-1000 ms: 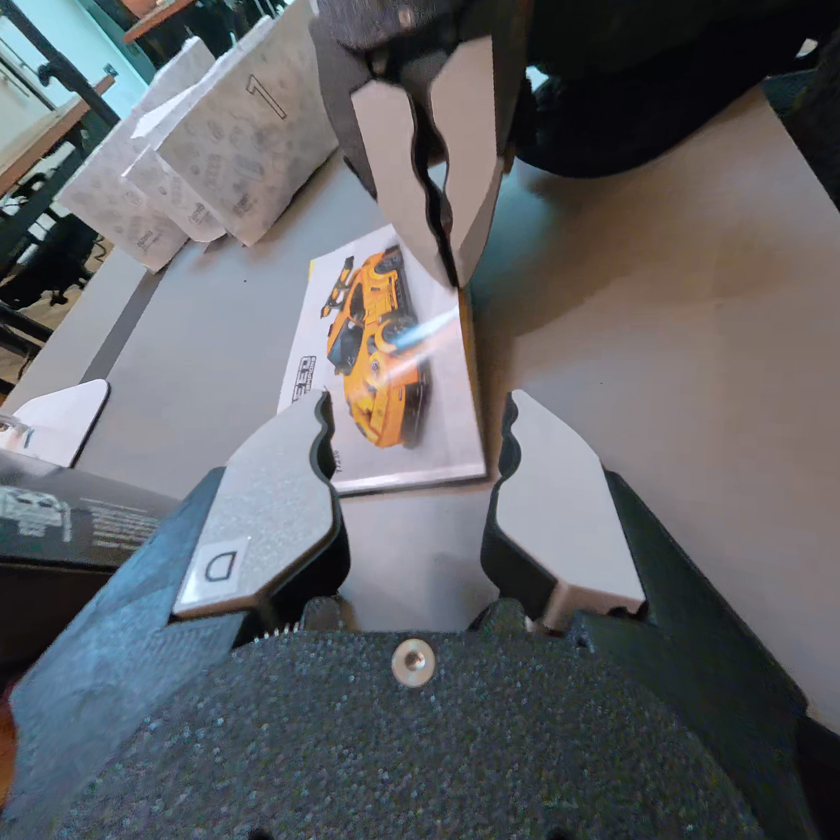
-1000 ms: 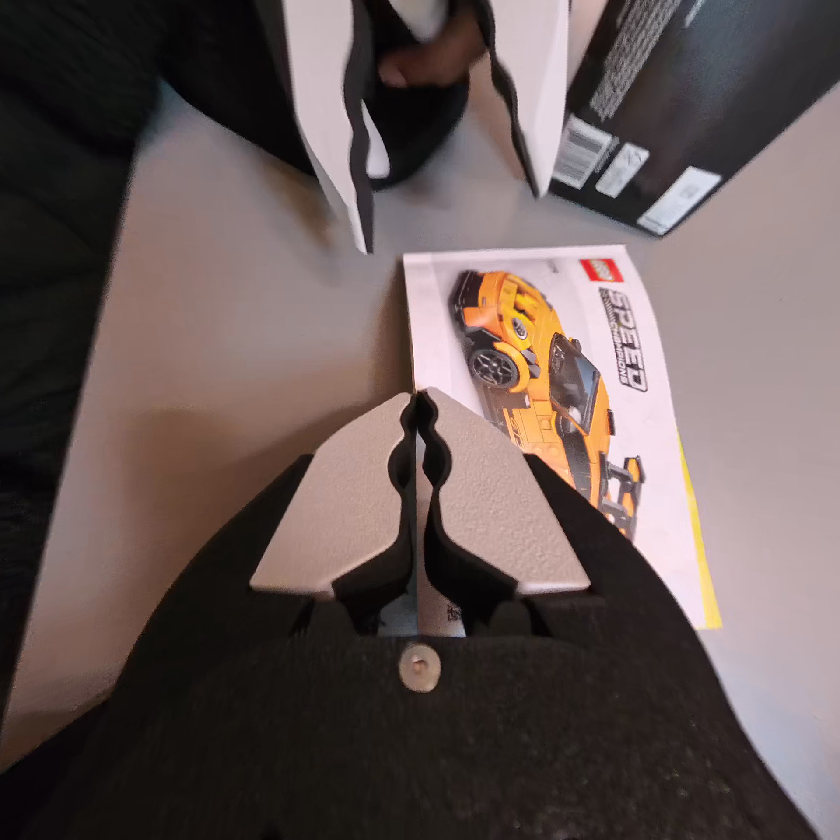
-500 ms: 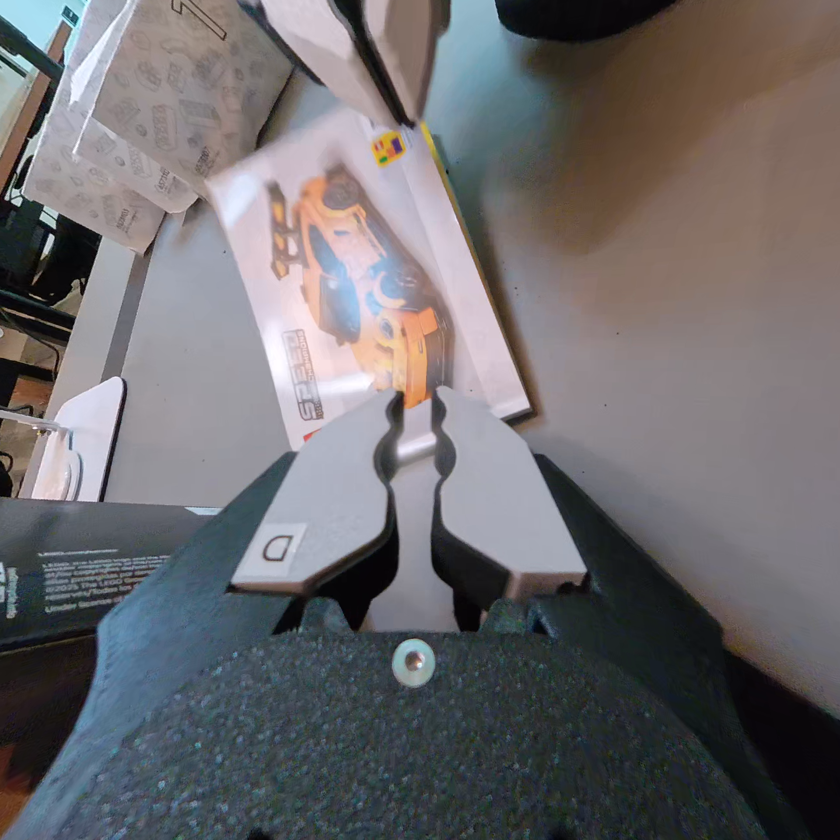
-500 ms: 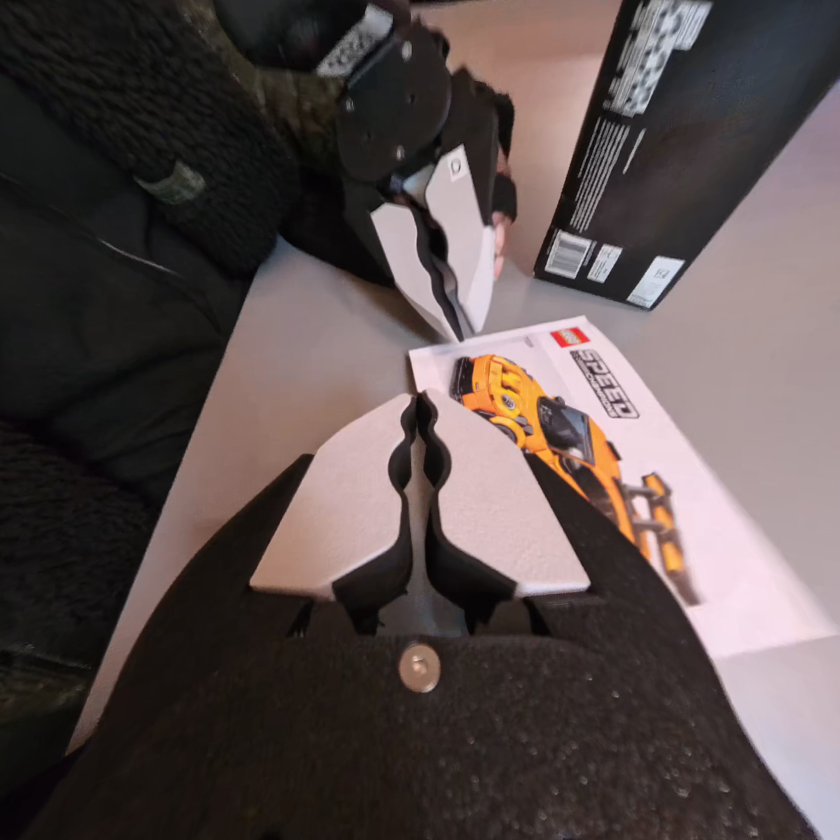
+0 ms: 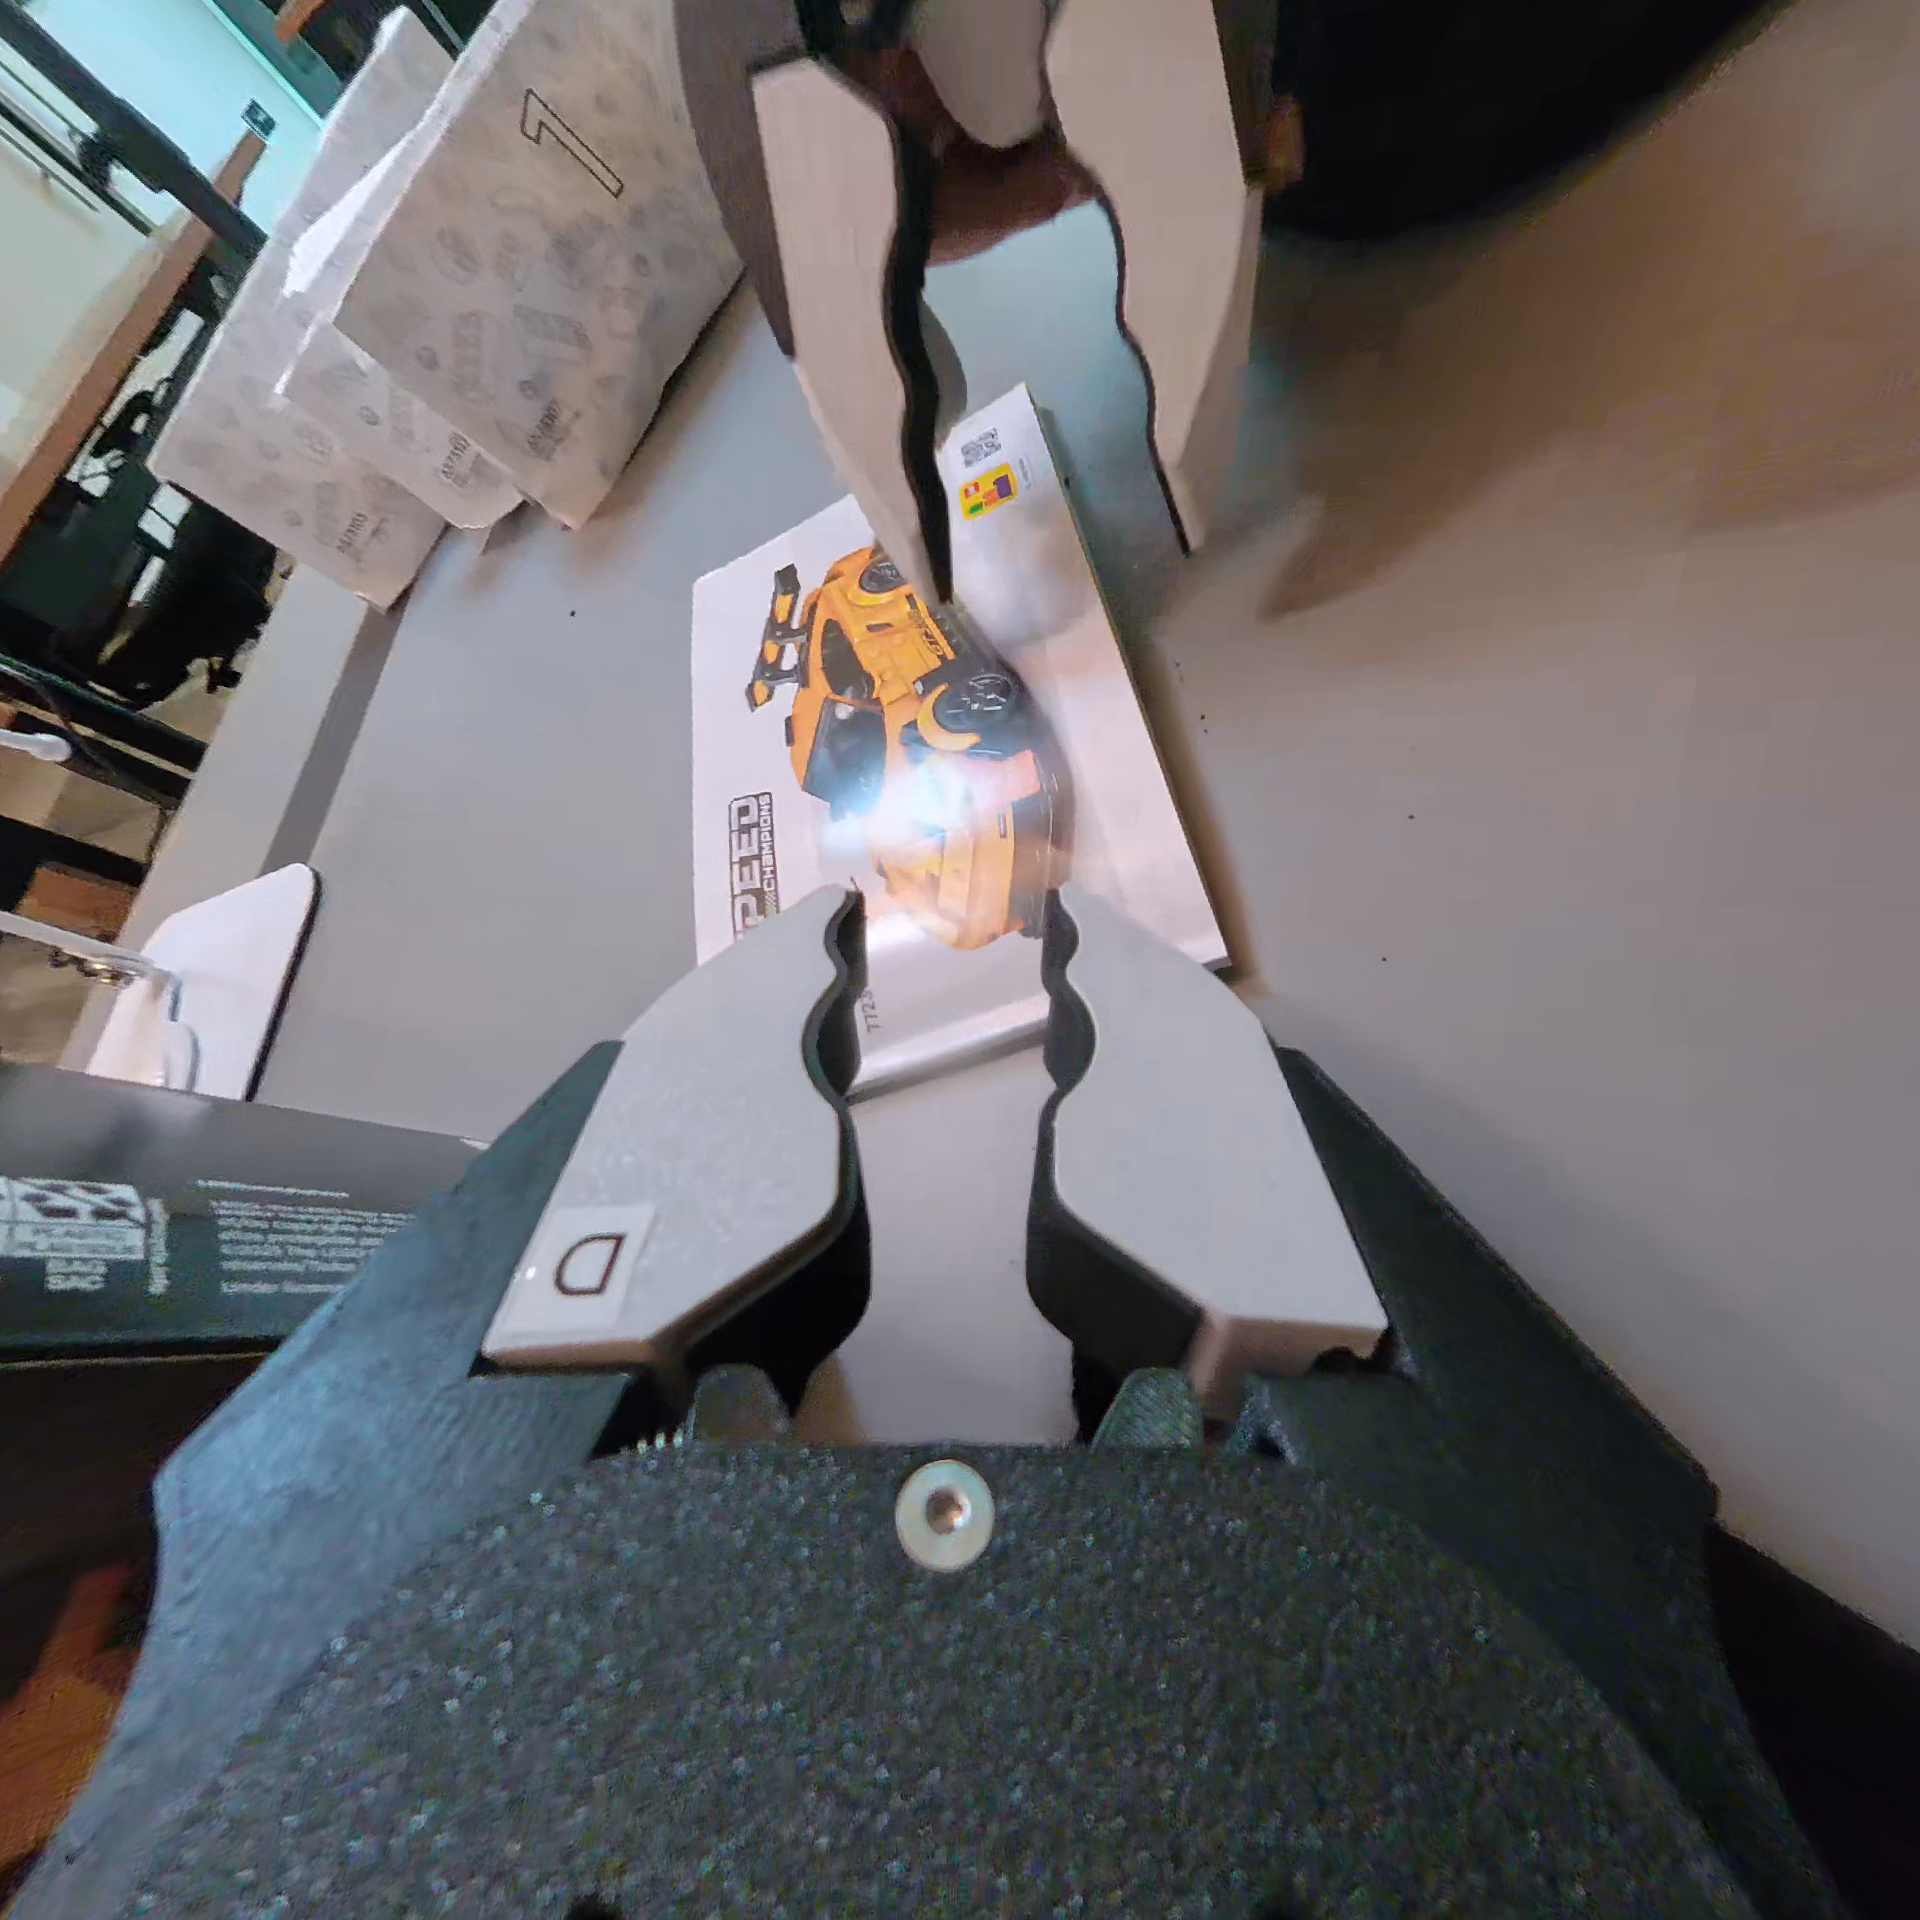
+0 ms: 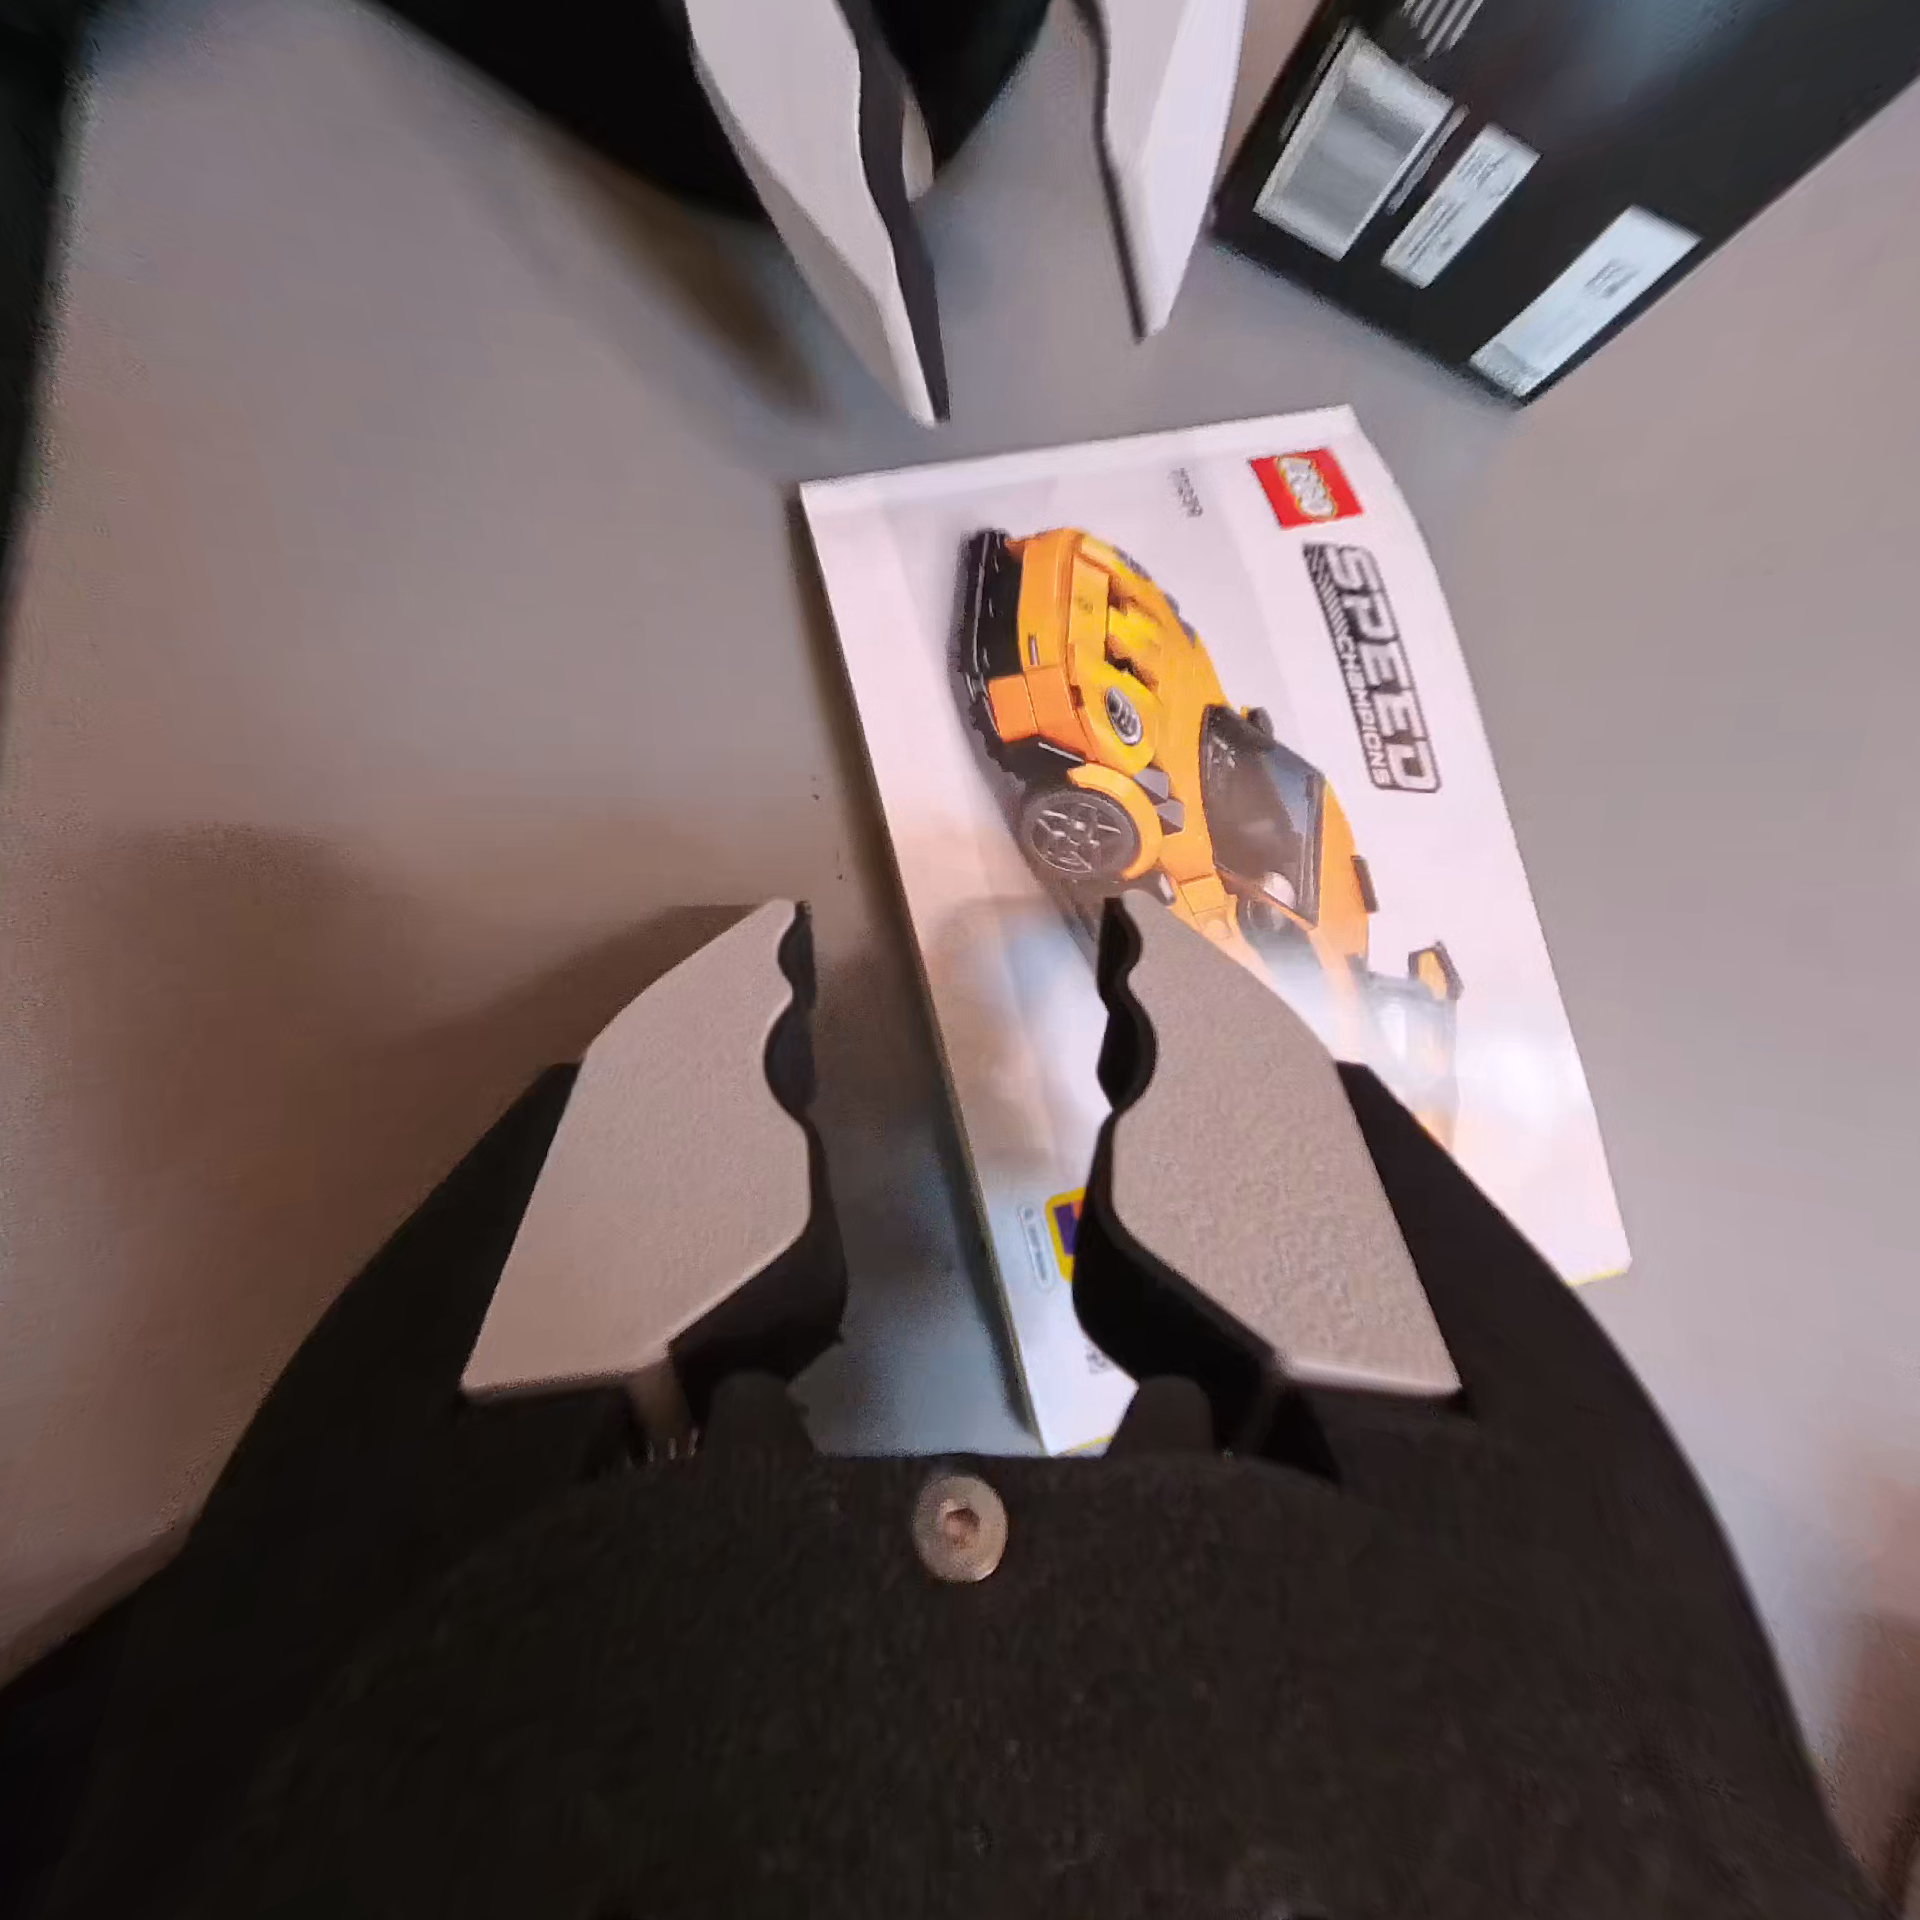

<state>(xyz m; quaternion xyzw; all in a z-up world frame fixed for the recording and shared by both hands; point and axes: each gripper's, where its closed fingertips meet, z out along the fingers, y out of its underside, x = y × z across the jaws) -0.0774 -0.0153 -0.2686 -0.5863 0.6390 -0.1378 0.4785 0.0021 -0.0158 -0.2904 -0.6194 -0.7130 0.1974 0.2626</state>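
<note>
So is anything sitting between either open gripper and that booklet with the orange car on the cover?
Nothing visible. The booklet lies flat on the grey table, with the left gripper at one short edge and the right gripper at the other. The black box sits off to the side.

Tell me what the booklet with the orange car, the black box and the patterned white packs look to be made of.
Booklet: glossy coated paper; thin, flat, with a bright glare patch in the left wrist view.
Black box: likely printed cardboard, smooth with a slight sheen; sharp folded edges and pasted labels.
Patterned white packs: probably matte paper bags; soft creased corners, no shine.
</note>
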